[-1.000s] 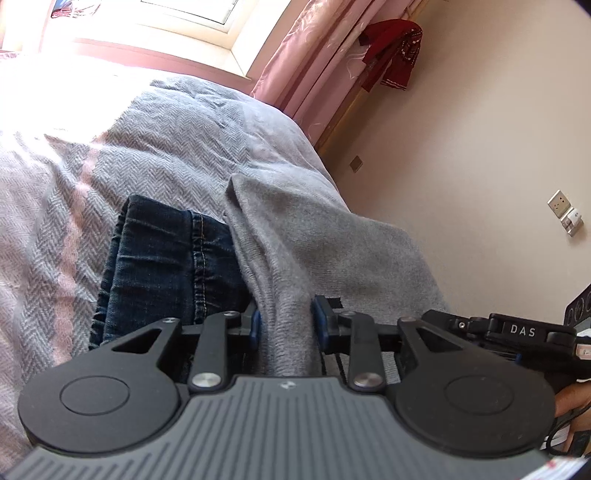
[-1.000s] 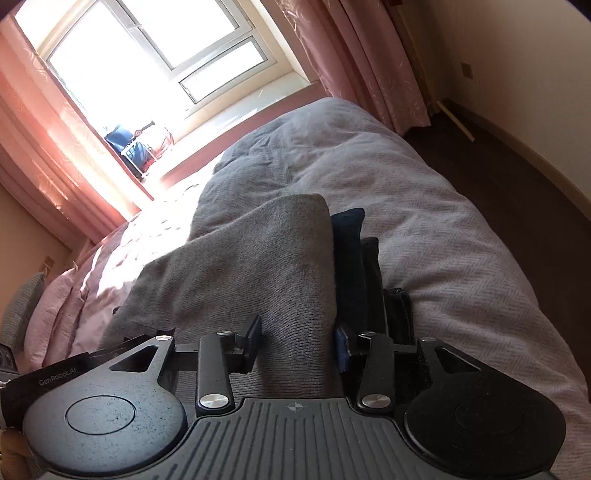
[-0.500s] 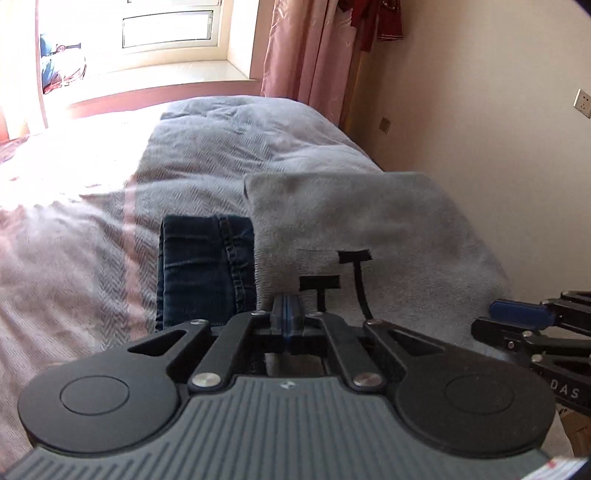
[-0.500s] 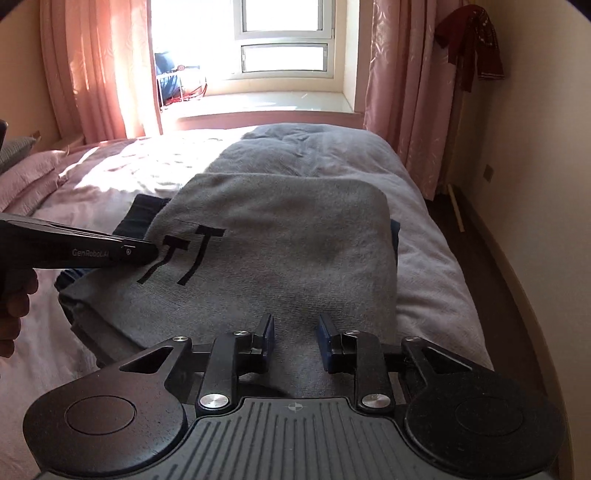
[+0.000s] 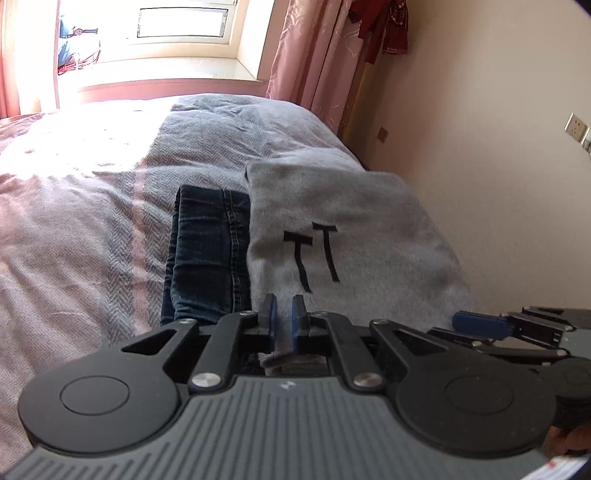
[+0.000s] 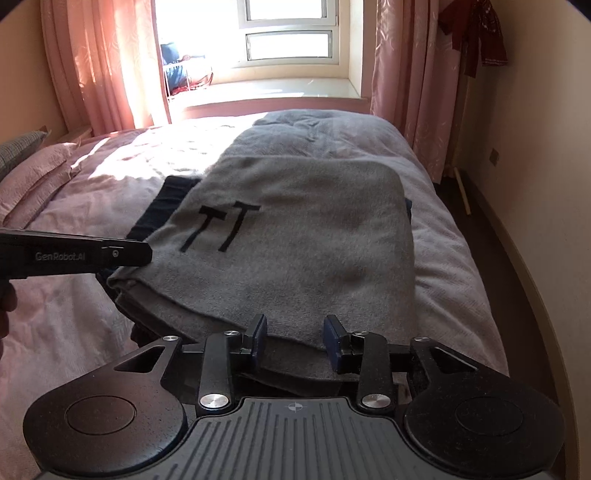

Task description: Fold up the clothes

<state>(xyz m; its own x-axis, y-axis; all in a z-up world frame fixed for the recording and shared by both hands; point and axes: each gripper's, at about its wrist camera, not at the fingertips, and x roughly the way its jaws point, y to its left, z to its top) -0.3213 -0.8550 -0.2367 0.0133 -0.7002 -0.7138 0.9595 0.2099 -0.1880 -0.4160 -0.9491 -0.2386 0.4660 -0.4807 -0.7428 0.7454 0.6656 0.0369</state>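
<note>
A folded grey sweater [image 5: 369,229] [image 6: 314,229] with a black "TT" mark lies flat on the bed. It partly covers folded dark blue jeans [image 5: 210,251] [image 6: 162,199], which stick out at its left side. My left gripper [image 5: 284,317] hovers at the sweater's near left corner, its blue pads a narrow gap apart with only a fold of cloth below them. My right gripper [image 6: 295,339] stands wide open just above the sweater's near edge, holding nothing. Each gripper shows at the edge of the other's view: the left gripper [image 6: 140,253], the right gripper [image 5: 476,321].
The bed carries a grey and pink herringbone quilt [image 5: 92,221] with pillows [image 6: 33,173] at far left. Pink curtains [image 6: 406,74] frame a bright window behind. A cream wall [image 5: 480,147] and dark floor strip [image 6: 491,229] run close along the right. A red garment [image 6: 476,33] hangs there.
The sweater, held up a second ago, now lies flat over the jeans. The left jaws closed fully, then parted slightly. The right jaws opened wider and both grippers drew back.
</note>
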